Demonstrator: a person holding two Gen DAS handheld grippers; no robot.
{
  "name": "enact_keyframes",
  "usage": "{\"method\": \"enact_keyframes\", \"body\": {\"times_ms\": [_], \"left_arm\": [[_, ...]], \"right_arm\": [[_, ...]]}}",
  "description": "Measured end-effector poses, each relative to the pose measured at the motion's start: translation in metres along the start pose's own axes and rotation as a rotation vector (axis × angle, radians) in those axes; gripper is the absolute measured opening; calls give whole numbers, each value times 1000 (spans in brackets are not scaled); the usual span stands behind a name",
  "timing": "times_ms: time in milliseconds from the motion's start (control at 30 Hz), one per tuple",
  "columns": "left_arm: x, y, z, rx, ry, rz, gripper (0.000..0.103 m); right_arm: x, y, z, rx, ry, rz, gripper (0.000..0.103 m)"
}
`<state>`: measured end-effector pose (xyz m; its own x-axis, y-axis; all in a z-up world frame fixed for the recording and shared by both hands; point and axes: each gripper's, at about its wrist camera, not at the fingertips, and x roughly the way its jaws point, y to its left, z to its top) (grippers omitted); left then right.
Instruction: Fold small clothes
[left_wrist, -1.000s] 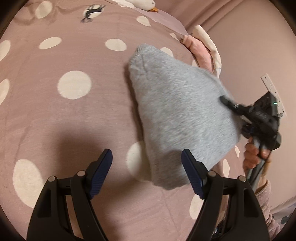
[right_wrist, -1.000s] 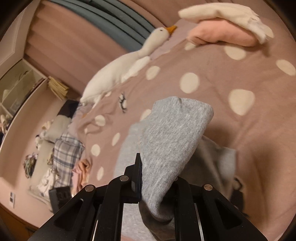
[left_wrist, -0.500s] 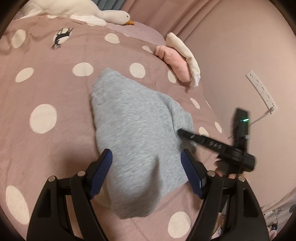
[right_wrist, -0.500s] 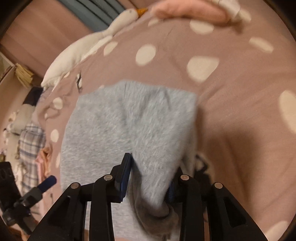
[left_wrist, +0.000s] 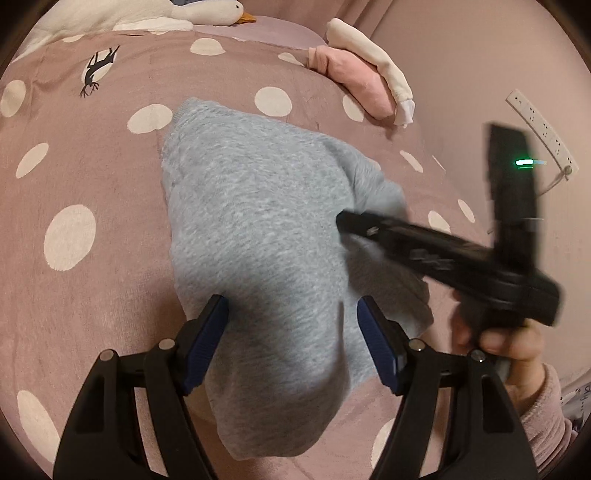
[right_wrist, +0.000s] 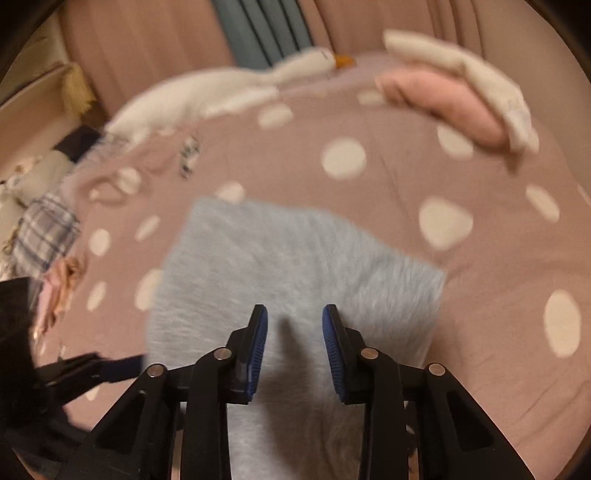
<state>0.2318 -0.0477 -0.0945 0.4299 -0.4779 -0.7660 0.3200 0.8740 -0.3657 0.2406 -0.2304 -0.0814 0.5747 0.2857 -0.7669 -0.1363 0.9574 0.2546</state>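
A: While the left tongs (left_wrist: 291, 339) are hanging over the near end of the grey garment (left_wrist: 258, 229), what are the blades doing?

B: Standing spread, one blue pad (left_wrist: 207, 339) off each side of the cloth, pressing on nothing. They have just been closing a little.

A: And the right tongs (right_wrist: 294, 343)?

B: Standing partly spread above the same grey garment, which is lying flat beneath them; nothing is sitting between the pads. They have just been opening. From the left wrist view the right tongs are reaching in from the right, tip over the cloth, blurred, a hand (left_wrist: 502, 343) in a pink sleeve gripping the handle.

A: Where is the garment lying?

B: On the bed's dusty-pink spotted cover (left_wrist: 74, 177), roughly mid-bed, right-hand part doubled over itself.

A: Farther back?

B: Folded pink cloth (right_wrist: 443, 103) with a cream piece (right_wrist: 461, 70) lying on top, well apart from the grey one. Beyond, a white plush goose (left_wrist: 147, 14) is stretching along the far edge.
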Motion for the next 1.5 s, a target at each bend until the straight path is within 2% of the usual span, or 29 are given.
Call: {"method": "enact_keyframes", "body": {"times_ms": [100,133,367,600,733,867,1033,1133,1500], "left_arm": [[3,-2,1,15,5,-9,72],[4,-4,2,23,7,-1,72],[2,-8,3,37,9,50,72],[-14,-15,14,67,-72,94,72],[-4,-17,31,87,-85,132,72],[17,-9,40,85,-46,180,72],[35,6,37,70,13,212,75],[35,3,35,94,15,220,77],[33,3,34,83,12,228,79]], "right_arm": [[19,-14,-9,62,51,-32,31],[20,-19,-11,75,48,-29,28],[7,-19,-9,82,29,-17,28],[-35,-4,-35,-41,-61,95,28],[-34,7,-53,-120,-39,79,28],[-20,5,-66,-144,14,41,28],[-19,-1,-69,-116,26,55,28],[-18,0,-70,-118,23,49,28],[-19,0,-72,-101,17,55,28]]}}
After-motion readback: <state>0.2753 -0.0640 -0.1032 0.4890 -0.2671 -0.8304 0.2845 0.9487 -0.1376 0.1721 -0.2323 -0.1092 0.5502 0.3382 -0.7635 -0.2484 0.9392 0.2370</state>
